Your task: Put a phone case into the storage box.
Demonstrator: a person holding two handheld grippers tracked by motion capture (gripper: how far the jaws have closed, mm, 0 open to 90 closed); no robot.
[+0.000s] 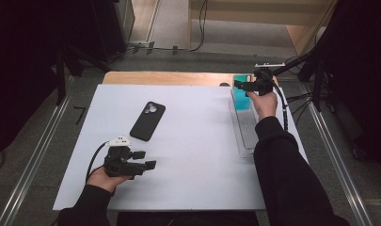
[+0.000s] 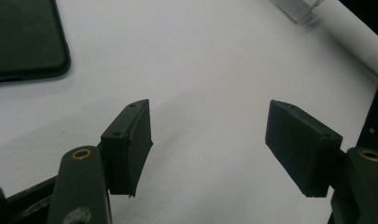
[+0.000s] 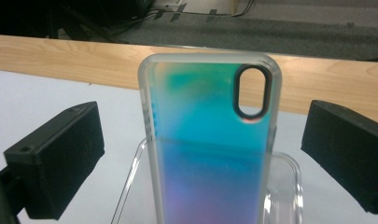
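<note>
A black phone (image 1: pixel 147 121) lies camera side up on the white board (image 1: pixel 197 150), left of centre. My left gripper (image 1: pixel 147 159) rests near the board's front left, below the phone, open with nothing between its jaws. In the left gripper view the phone (image 2: pixel 23 39) sits at the top left, beyond the open left gripper (image 2: pixel 207 112). A translucent teal-to-purple phone case (image 3: pixel 210 140) stands upright in a clear tray (image 3: pixel 284 186). My right gripper (image 3: pixel 200 126) is open, one jaw on each side of the case, with a gap on both sides. From above, the right gripper (image 1: pixel 239 86) is at the case (image 1: pixel 242 100) at the tray's far end.
The clear tray (image 1: pixel 247 134) runs along the board's right edge. A strip of bare wooden table (image 1: pixel 169 77) lies behind the board. Metal rails and cables run along the floor on both sides. A corner of the tray (image 2: pixel 296 9) appears far off.
</note>
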